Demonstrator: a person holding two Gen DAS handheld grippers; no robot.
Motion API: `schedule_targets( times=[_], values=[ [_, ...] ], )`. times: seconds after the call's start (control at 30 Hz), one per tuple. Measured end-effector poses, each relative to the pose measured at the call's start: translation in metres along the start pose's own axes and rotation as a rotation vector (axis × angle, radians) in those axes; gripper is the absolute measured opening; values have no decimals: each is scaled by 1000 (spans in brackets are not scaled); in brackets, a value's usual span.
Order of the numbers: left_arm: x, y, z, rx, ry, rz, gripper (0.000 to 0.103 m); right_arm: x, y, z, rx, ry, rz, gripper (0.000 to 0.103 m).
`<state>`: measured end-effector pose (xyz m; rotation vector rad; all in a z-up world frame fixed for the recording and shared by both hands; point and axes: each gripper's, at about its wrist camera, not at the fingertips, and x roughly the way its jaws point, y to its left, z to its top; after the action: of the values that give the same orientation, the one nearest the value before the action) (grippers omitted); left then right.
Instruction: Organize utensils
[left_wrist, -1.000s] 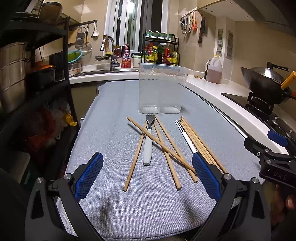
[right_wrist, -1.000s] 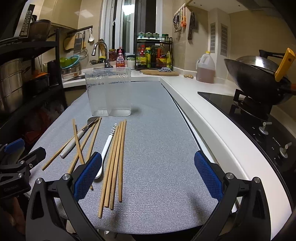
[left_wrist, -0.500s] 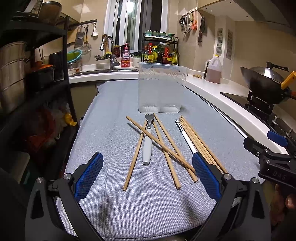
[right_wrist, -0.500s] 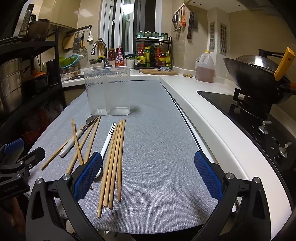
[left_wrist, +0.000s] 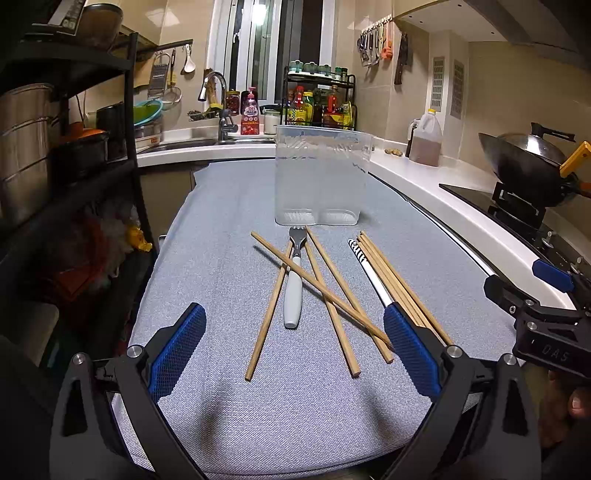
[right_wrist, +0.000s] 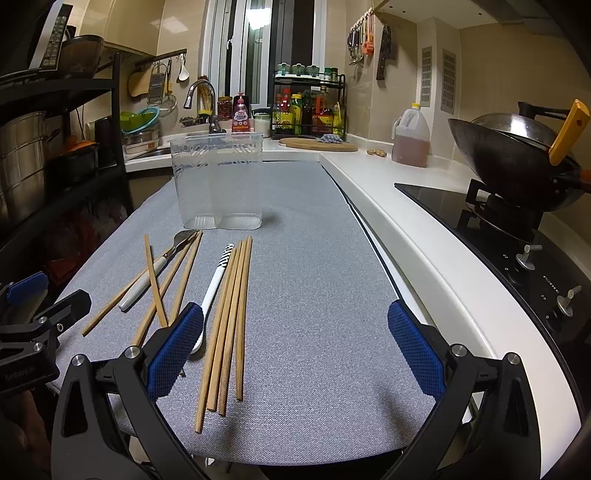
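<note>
A clear two-compartment plastic holder (left_wrist: 320, 181) (right_wrist: 218, 182) stands upright on the grey mat (left_wrist: 229, 229) (right_wrist: 314, 280). In front of it lie a white-handled fork (left_wrist: 294, 284) (right_wrist: 147, 278), several crossed wooden chopsticks (left_wrist: 325, 291) (right_wrist: 162, 284), a white striped-handle utensil (left_wrist: 365, 264) (right_wrist: 216, 282) and a neat bundle of chopsticks (left_wrist: 397, 282) (right_wrist: 231, 321). My left gripper (left_wrist: 293, 349) is open, hovering short of the fork's handle end. My right gripper (right_wrist: 295, 349) is open over bare mat, the bundle by its left pad (right_wrist: 173, 347). Neither gripper holds anything.
A white counter (right_wrist: 424, 236) runs along the mat's right edge, with a stove and wok (right_wrist: 513, 158) and an oil jug (right_wrist: 410, 138). A black shelf rack with pots (left_wrist: 55, 158) stands at the left. Sink and spice rack (left_wrist: 319, 98) sit behind the holder.
Both grippers have crept slightly forward toward the utensils. The utensils and holder have not moved, and both grippers stay open.
</note>
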<state>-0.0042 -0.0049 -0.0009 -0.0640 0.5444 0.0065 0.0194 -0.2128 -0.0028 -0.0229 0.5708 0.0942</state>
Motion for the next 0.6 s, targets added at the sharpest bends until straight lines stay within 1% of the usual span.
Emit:
schedule_targets(
  times=[0.6],
  values=[
    [0,-1,1,3,-3,-2,94,-1,1,0,-3,-4,-2,97]
  ],
)
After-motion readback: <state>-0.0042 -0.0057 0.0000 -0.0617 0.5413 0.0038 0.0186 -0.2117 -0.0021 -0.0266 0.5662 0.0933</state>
